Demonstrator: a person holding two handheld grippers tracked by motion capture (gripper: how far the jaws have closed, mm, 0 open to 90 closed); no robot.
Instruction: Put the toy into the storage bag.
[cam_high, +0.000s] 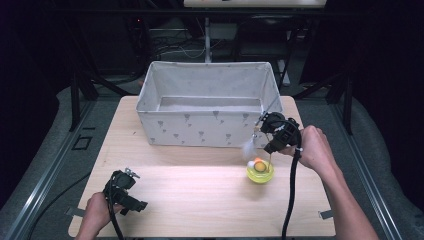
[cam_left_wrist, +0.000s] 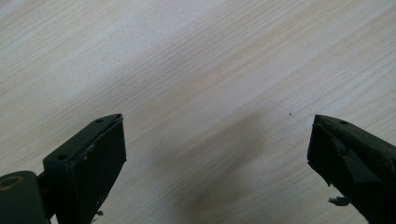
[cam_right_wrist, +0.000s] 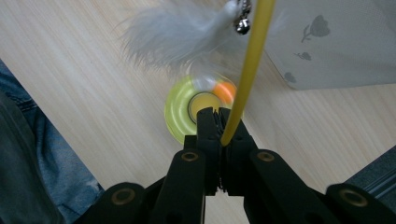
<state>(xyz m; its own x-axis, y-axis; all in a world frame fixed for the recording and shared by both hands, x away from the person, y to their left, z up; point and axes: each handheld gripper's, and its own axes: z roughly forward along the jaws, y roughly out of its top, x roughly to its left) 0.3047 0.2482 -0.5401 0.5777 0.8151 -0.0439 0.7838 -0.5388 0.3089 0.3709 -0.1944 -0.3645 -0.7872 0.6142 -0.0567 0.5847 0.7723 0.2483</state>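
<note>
Right gripper view, nearest first: the right hand-held gripper is clenched on a thin yellow rod, whose long axis runs up and away from the jaws, tilted slightly right. Past the jaw tips a round yellow-green base sits on the surface, and a white feather with a small bell hangs at the rod's far end. Beyond stands a grey fabric bin. High view: the left hand-held gripper is released above bare wood, near the front left edge.
</note>
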